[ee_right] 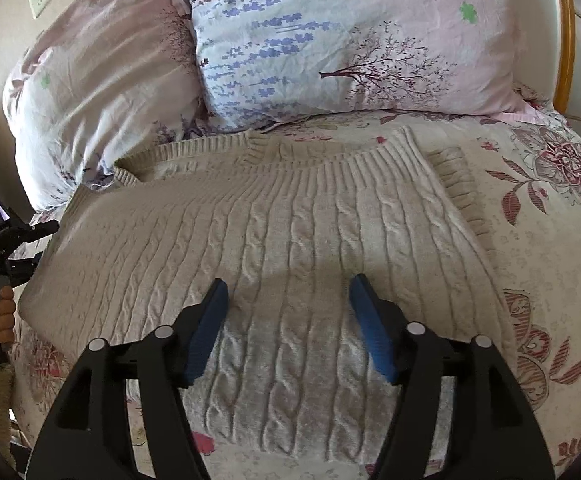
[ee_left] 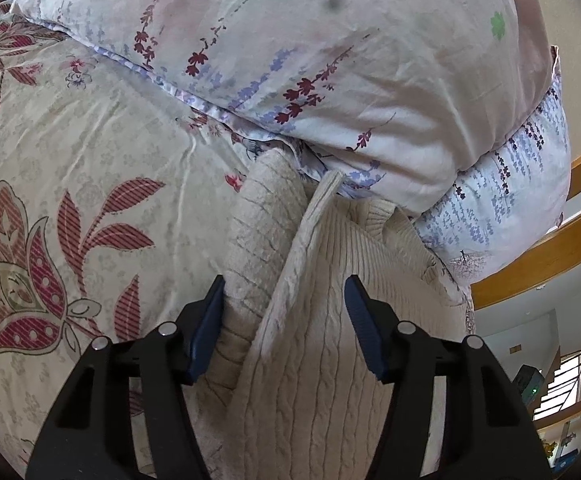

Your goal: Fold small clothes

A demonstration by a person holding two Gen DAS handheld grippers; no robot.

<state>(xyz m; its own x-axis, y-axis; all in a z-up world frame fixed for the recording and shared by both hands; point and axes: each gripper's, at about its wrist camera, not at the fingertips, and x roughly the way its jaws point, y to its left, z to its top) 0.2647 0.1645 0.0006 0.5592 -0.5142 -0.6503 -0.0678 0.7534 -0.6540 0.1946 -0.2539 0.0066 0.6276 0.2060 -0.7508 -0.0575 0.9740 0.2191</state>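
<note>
Left wrist view: the left gripper stands with its jaws apart over the side edge of the cream cable-knit sweater. A raised fold of knit runs up between the blue pads, which straddle it; whether either pad presses on the wool cannot be told, and no firm pinch shows. The fold's long axis runs straight ahead, away from the gripper toward the floral pillow, whose lower edge the sweater's far end touches. The patterned bedsheet lies to the left.

Right wrist view: the right gripper hovers with jaws wide apart, holding nothing, above the lower middle of the sweater. The garment lies flat on the bedsheet, hem nearest the gripper, neckline farthest, just below the pillows; its cables run away from the gripper. A hand holding the other gripper shows at the sweater's left edge.

Judgement: the left gripper is nearer a graspable edge, and a fold would likely carry that side across toward the right.
</note>
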